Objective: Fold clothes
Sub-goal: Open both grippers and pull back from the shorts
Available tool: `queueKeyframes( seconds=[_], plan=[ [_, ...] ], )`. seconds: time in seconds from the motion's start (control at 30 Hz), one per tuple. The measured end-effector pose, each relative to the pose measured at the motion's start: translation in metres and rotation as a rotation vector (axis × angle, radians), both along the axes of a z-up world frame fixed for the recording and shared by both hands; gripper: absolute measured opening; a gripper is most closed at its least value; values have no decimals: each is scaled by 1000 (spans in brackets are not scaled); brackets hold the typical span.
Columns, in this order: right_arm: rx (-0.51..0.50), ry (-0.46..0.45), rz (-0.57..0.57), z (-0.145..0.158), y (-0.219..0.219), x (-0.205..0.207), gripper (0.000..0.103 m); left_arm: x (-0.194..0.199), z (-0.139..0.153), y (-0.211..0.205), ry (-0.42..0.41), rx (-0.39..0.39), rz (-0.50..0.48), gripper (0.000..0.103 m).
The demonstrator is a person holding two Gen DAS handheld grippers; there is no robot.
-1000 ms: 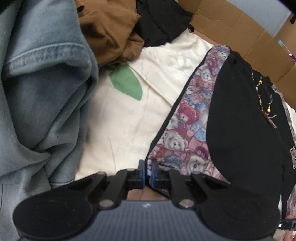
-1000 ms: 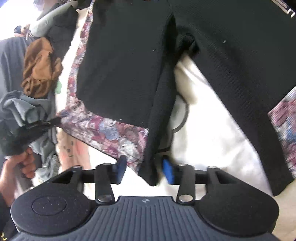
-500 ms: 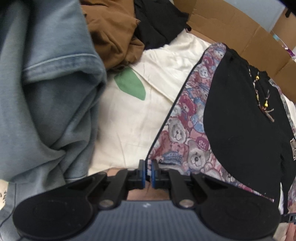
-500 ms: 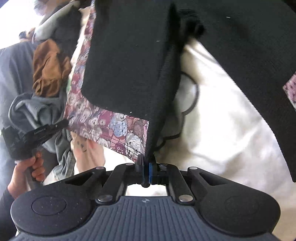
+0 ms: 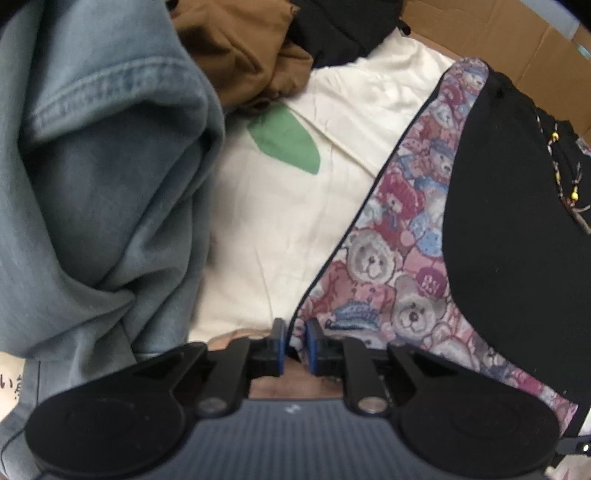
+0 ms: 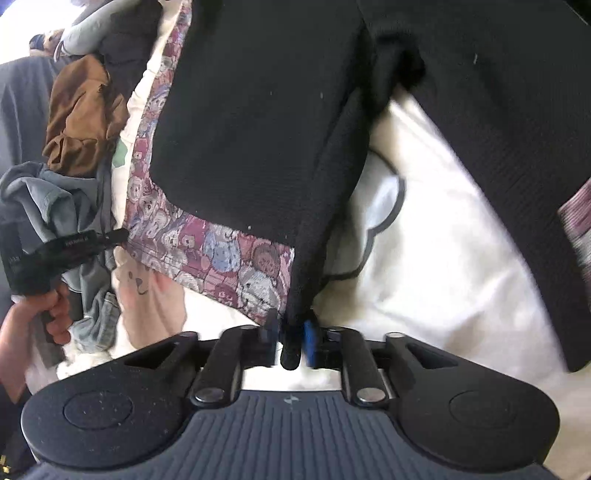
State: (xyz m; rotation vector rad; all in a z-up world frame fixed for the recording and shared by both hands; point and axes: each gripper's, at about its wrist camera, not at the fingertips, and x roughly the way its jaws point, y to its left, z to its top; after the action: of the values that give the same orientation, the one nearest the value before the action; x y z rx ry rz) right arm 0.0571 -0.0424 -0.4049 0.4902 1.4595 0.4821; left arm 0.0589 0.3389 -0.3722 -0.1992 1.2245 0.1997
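Note:
A black top (image 5: 517, 240) lies over teddy-bear print cloth (image 5: 391, 258) on a cream sheet (image 5: 295, 229). My left gripper (image 5: 294, 341) sits at the near corner of the bear cloth; its jaws are opening, with the cloth's dark edge in the narrow gap and the pads clear of it. In the right wrist view the black top (image 6: 258, 129) spreads wide, and a hanging black fold (image 6: 314, 240) ends between the jaws of my right gripper (image 6: 290, 338), which are opening with a small gap around it. The left gripper (image 6: 123, 234) shows there at the bear cloth's (image 6: 207, 251) corner.
A blue denim garment (image 5: 92, 184) is heaped on the left, with a brown garment (image 5: 240, 48) and dark clothes (image 5: 332, 29) behind it. A cardboard box (image 5: 498, 33) stands at the back right. A hand (image 6: 37, 325) holds the left gripper's handle.
The left jaws, shut on the bear cloth's corner before, have parted a little. The right jaws closed on the black fold half a second ago and have since parted again.

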Motion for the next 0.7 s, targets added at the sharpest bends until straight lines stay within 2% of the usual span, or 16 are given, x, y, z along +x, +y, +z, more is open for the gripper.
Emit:
queueKeyframes(
  seconds=[0.2,0.33,0.5,0.6,0.67,0.7],
  plan=[
    [-43,-52,-46,30,-22,14,31,-3,37,4,3,-24,13,15],
    [-77,-97,-47,59,-36,32,32,-5,82,0,-16,-25,-18,36],
    [-94,-175,-59,111,-54,49,32,-7,143,-5,-58,-12,-20,36],
    [-117,-232,-24,147,-62,54,35,-11,182,-12,-64,-5,-24,38],
    [-148,-253,0,169,-68,56,40,-16,209,-18,-68,5,-40,47],
    [-157,-258,0,180,-74,57,40,-20,224,-23,-78,13,-51,56]
  ],
)
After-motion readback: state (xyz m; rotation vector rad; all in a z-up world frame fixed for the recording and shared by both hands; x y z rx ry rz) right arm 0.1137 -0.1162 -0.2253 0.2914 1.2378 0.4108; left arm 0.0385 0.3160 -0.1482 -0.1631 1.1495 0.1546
